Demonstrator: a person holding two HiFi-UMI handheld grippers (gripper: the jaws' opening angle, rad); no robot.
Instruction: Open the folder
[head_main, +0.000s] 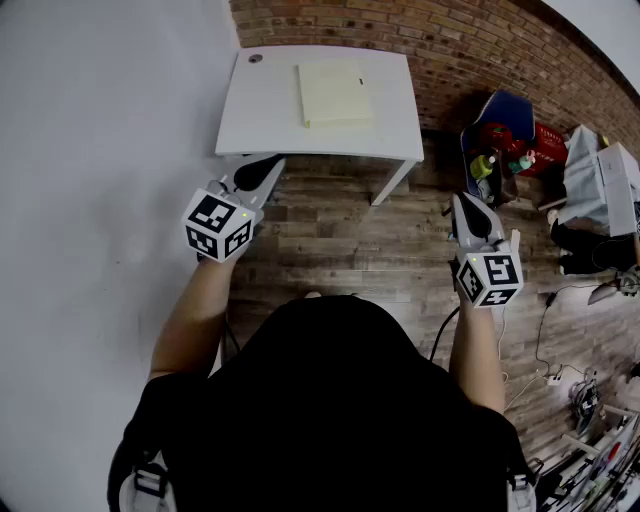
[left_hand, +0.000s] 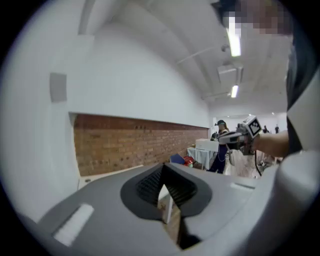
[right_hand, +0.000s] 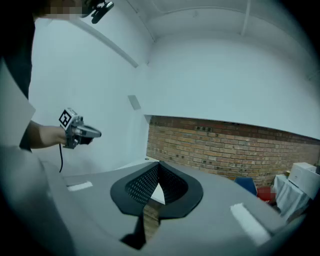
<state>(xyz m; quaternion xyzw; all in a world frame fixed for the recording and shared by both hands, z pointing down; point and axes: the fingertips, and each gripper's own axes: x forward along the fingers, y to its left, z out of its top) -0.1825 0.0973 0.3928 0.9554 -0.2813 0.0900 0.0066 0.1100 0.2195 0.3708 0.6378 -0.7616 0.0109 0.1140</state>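
A pale yellow folder (head_main: 334, 93) lies shut on the small white table (head_main: 260, 115) against the brick wall. My left gripper (head_main: 266, 168) hovers just short of the table's near left edge, well below the folder in the head view. Its jaws (left_hand: 163, 169) meet at the tips with nothing between them. My right gripper (head_main: 470, 203) hangs over the wooden floor to the right of the table, clear of it. Its jaws (right_hand: 159, 167) also meet, empty. Each gripper view shows the other gripper held in the air: the right gripper (left_hand: 241, 135) and the left gripper (right_hand: 80, 131).
A white wall runs along the left. Right of the table stand a blue bag with red and green items (head_main: 500, 140) and a white-draped stand with a box (head_main: 600, 175). Cables (head_main: 560, 370) trail over the floor at lower right. A person (left_hand: 220, 147) stands far off.
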